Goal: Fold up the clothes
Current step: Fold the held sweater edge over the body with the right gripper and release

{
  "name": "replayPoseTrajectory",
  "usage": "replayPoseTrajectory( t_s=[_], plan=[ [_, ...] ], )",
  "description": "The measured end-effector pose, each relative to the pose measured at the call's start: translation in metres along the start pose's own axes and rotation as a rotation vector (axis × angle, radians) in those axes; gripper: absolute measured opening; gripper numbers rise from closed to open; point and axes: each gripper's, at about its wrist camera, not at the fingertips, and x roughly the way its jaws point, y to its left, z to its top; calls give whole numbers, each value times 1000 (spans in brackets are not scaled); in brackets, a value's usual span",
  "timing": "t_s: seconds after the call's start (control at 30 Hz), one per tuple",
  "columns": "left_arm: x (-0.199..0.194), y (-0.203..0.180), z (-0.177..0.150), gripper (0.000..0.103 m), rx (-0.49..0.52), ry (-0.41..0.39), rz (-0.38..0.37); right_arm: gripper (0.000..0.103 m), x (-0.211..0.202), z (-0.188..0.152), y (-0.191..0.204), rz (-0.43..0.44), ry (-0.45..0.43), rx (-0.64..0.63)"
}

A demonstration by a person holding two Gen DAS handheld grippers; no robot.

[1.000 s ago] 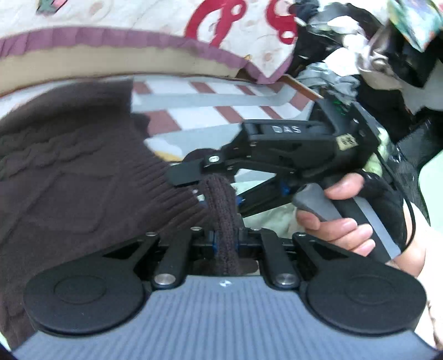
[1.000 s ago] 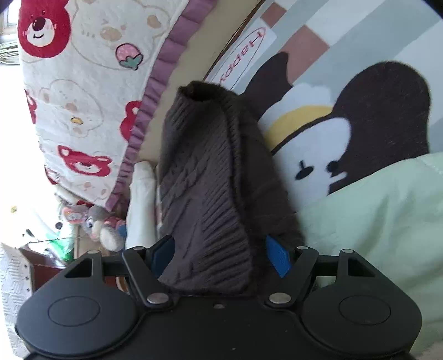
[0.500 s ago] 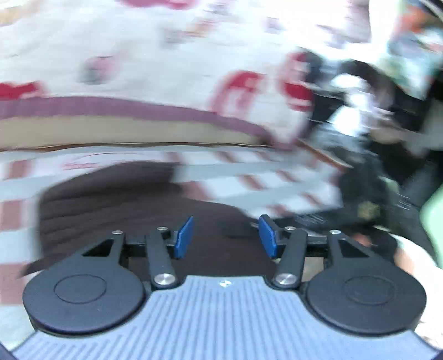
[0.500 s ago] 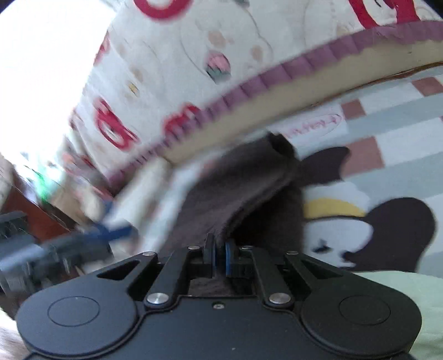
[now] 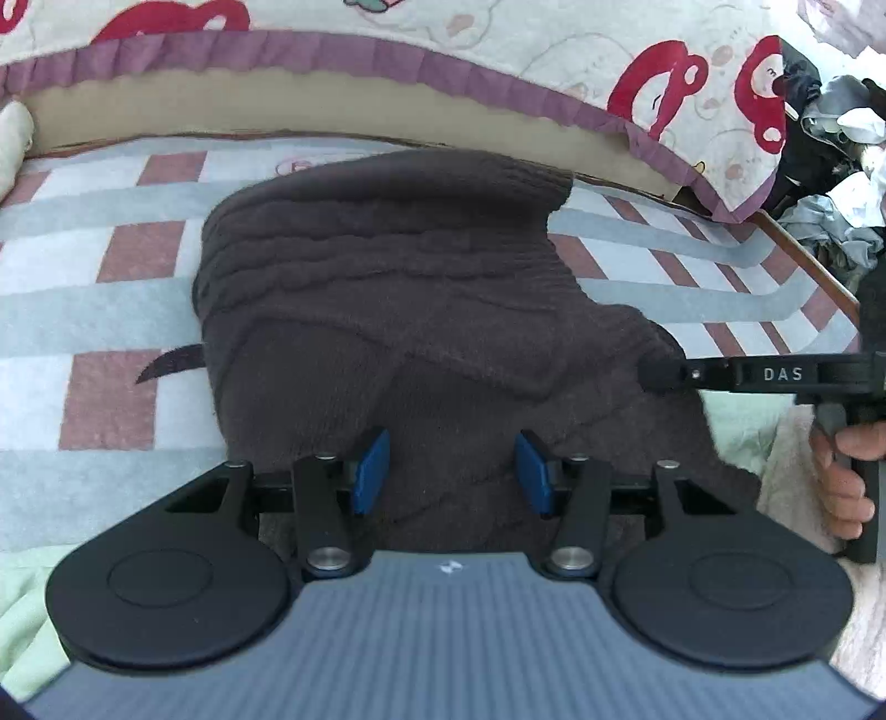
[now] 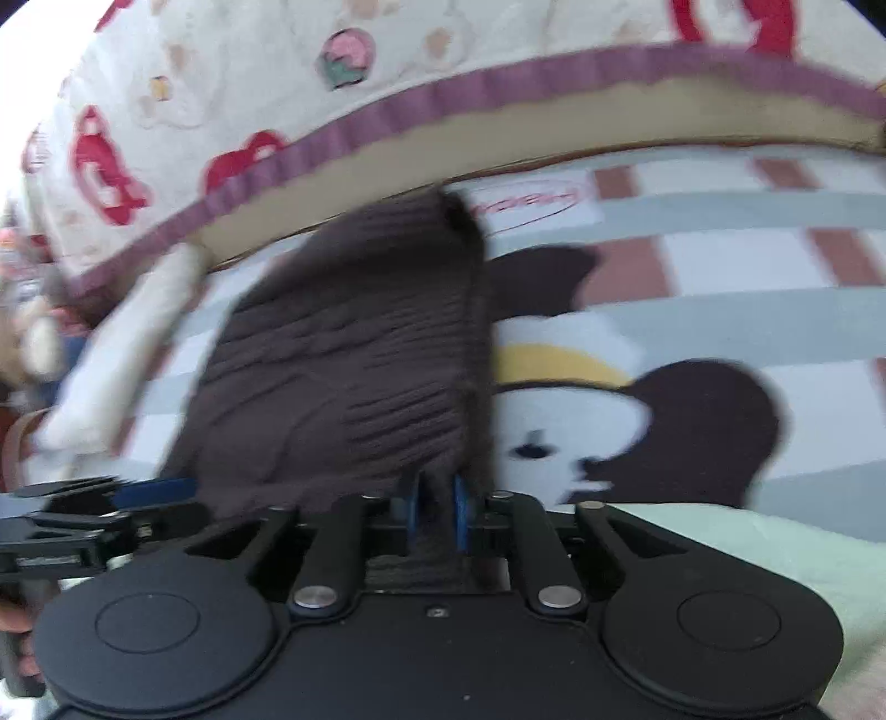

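A dark brown knit sweater (image 5: 415, 310) lies on the checked bed sheet (image 5: 111, 277). My left gripper (image 5: 451, 471) hovers over its near part, open, with its blue pads apart and fabric only beneath them. At the right of the left wrist view, my right gripper (image 5: 662, 375) pinches the sweater's right edge, with a hand (image 5: 841, 487) on its handle. In the blurred right wrist view, the right gripper (image 6: 436, 498) has a fold of the sweater (image 6: 343, 376) between its pads, and its jaws are opening slightly. The left gripper (image 6: 138, 498) shows at the left there.
A bear-print quilt with purple trim (image 5: 443, 33) rises along the far side of the bed. Loose clothes (image 5: 830, 138) are piled at the far right. Pale green cloth (image 6: 747, 554) lies near me. A white cushion (image 6: 127, 343) sits at the sweater's left.
My left gripper has let go of the sweater fold, opened and drawn back over the garment. My right gripper has shut on the sweater's edge and rolled while lifting it.
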Motion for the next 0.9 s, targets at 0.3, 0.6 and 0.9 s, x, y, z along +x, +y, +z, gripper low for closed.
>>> replayPoseTrajectory(
  t_s=[0.3, 0.6, 0.9],
  plan=[
    [-13, 10, -2, 50, -59, -54, -35, 30, -59, -25, 67, 409, 75, -166],
    [-9, 12, 7, 50, -72, -71, -33, 40, -1, -76, 102, 499, 340, -141],
    [-21, 12, 0, 39, -3, -121, 41, 11, 12, -72, 58, 320, 260, -65]
  ],
)
